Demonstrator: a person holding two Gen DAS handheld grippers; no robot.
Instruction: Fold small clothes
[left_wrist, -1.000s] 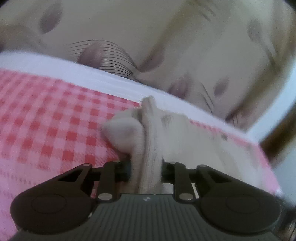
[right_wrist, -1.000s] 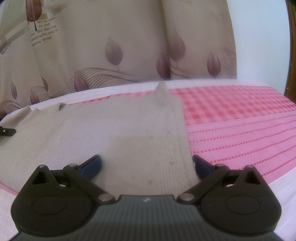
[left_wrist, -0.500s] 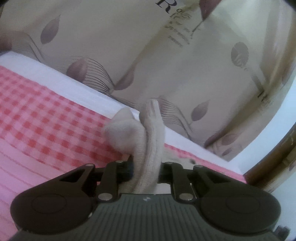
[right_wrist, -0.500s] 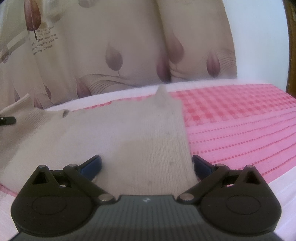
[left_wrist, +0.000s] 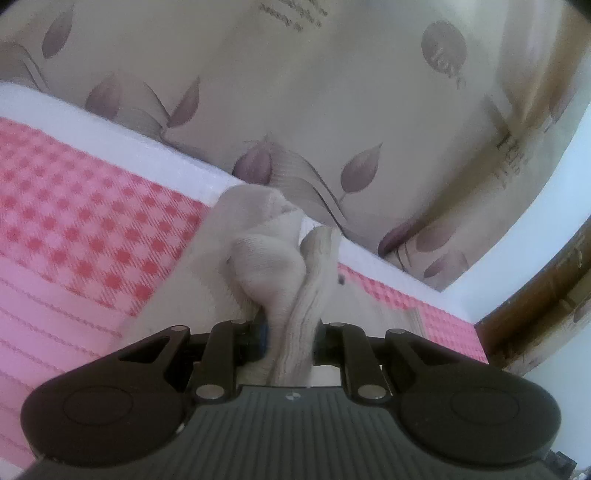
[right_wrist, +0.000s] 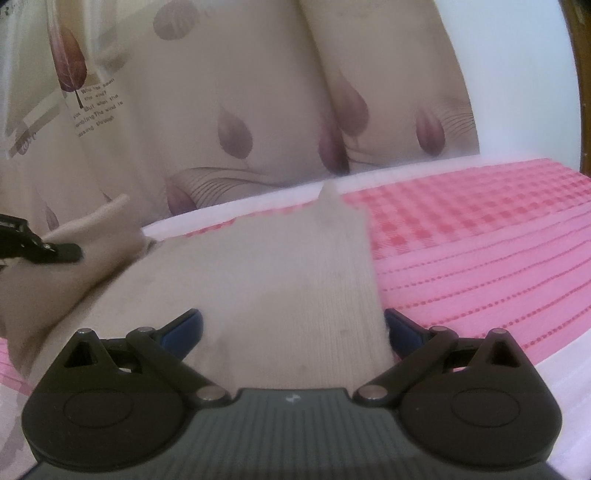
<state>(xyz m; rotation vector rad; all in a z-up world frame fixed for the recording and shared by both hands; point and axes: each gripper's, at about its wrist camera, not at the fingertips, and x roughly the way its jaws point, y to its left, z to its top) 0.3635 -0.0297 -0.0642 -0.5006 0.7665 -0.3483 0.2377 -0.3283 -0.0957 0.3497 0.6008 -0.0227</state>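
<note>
Right hand-held gripper (right_wrist: 293, 332) at near edge, jaws spread wide, blue pads either side of the beige knit garment (right_wrist: 280, 273), not pressing it. Garment lies flat on the pink checked bed cover (right_wrist: 480, 240); its right edge runs straight away, a small peak at the far corner. At far left the left hand-held gripper (right_wrist: 61, 253) pinches a lifted part of the garment. Leaf-print curtain (right_wrist: 240, 110) hangs behind the bed. White wall far right.
</note>
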